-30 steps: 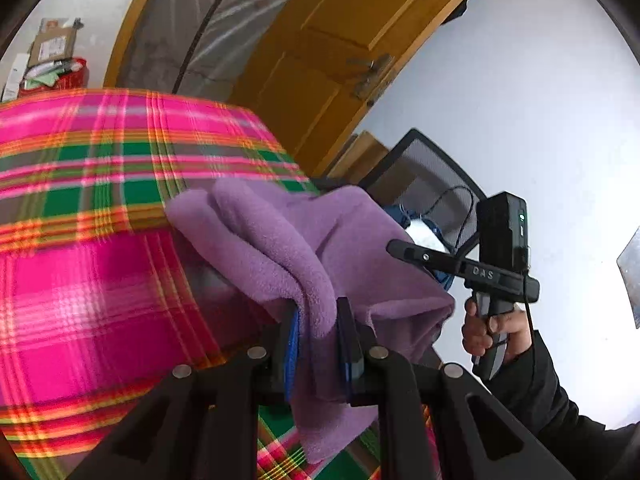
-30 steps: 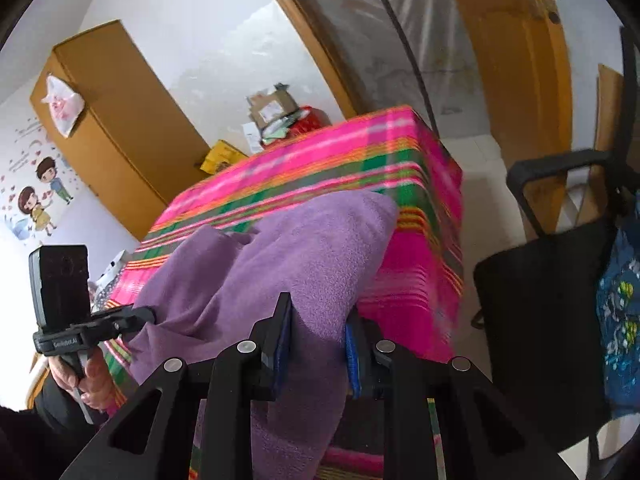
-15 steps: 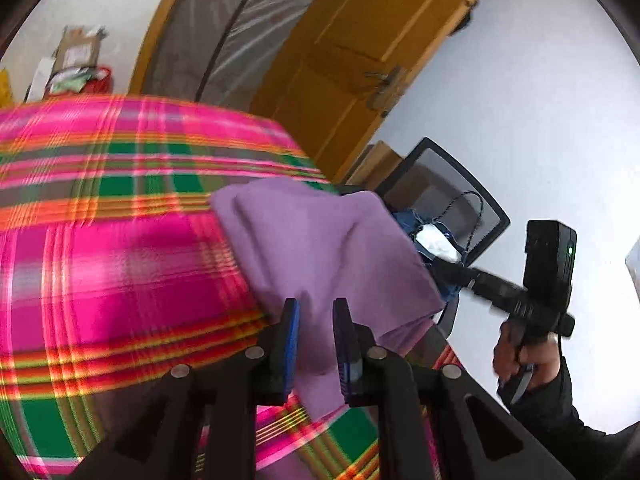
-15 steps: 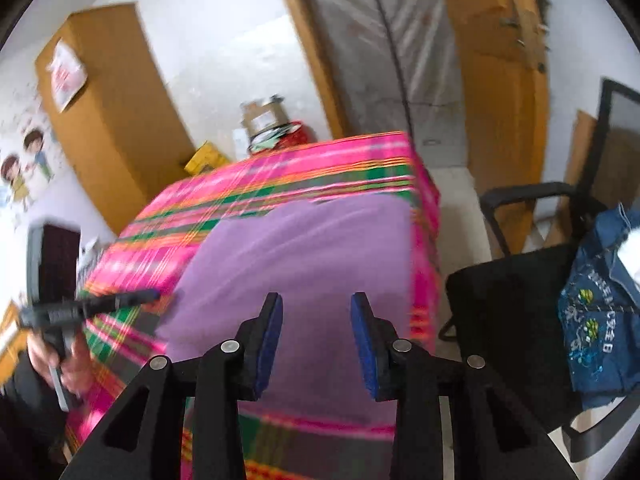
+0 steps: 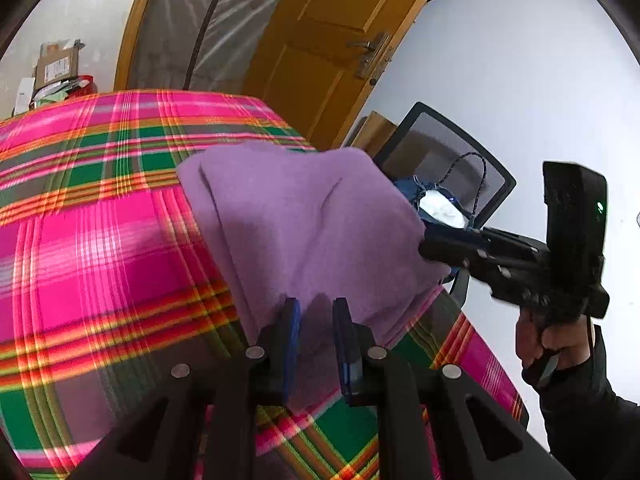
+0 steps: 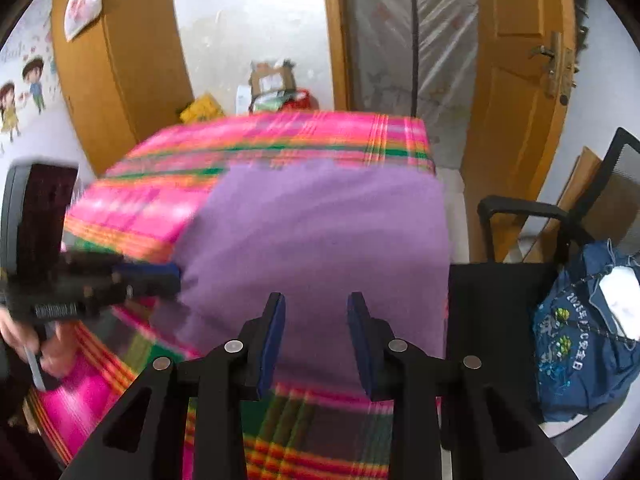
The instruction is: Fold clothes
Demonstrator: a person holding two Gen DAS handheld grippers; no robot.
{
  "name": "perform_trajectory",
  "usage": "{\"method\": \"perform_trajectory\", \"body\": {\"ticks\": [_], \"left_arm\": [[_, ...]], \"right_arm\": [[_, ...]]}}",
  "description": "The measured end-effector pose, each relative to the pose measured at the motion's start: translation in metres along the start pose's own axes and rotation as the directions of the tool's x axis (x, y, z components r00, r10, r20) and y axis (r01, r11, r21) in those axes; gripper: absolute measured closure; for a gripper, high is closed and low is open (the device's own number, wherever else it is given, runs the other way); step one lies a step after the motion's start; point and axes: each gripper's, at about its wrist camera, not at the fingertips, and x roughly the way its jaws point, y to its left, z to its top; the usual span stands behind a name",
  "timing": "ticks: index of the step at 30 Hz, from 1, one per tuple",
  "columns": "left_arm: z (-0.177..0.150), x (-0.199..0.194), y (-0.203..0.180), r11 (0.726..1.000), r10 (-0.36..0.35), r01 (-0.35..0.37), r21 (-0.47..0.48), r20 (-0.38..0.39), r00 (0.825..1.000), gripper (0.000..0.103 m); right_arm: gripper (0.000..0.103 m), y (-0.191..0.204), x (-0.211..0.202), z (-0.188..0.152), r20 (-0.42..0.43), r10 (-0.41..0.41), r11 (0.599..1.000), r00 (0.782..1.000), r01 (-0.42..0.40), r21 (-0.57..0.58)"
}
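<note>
Now that both tongs have let go | left tongs [image 5: 316,320] gaping, right tongs [image 6: 316,320] empty, closing | cloth [image 6: 320,240] flat mid-frame | 1 fold done

Purple garment [image 6: 320,236] lies flat at centre on plaid tablecloth [image 6: 160,200]. Right gripper [image 6: 316,336] at 6 o'clock, jaws closing, pads clear of fabric. Left gripper [image 6: 168,274] at 9 o'clock at garment's edge. Chair [image 6: 520,280] with denim [image 6: 580,340] at 3 o'clock.

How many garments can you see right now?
2: a purple garment lying on the plaid tablecloth, and a blue denim garment on the office chair. Others may be hidden.
</note>
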Motion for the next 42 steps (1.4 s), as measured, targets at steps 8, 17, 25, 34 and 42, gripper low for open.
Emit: {"method": "perform_trajectory", "body": {"ticks": [8,17,25,34,42], "left_arm": [[0.047,0.005,0.028,0.998,0.048,-0.045,-0.048,0.064,0.997,0.086],[0.052,0.027,0.055,0.993,0.043,-0.042,-0.114,0.005,0.999,0.086],[0.008,-0.029,0.032,0.990,0.099,-0.095,-0.100,0.040,0.994,0.086],[-0.058,-0.069,-0.018,0.986,0.165,-0.164,-0.033,0.049,0.985,0.086],[-0.093,-0.091,-0.038,0.971,0.237,-0.236,-0.024,0.044,0.971,0.086]], "right_arm": [[0.070,-0.027,0.021,0.012,-0.008,-0.047,0.989,0.999,0.048,0.143],[0.069,-0.030,0.022,0.009,-0.010,-0.063,0.981,0.998,0.064,0.183],[0.063,-0.002,-0.012,-0.017,0.043,-0.054,0.975,0.998,0.044,0.220],[0.056,0.037,-0.030,-0.068,0.021,-0.091,0.967,0.996,0.083,0.242],[0.056,0.053,-0.037,-0.096,-0.006,-0.117,0.961,0.993,0.115,0.250]]}}
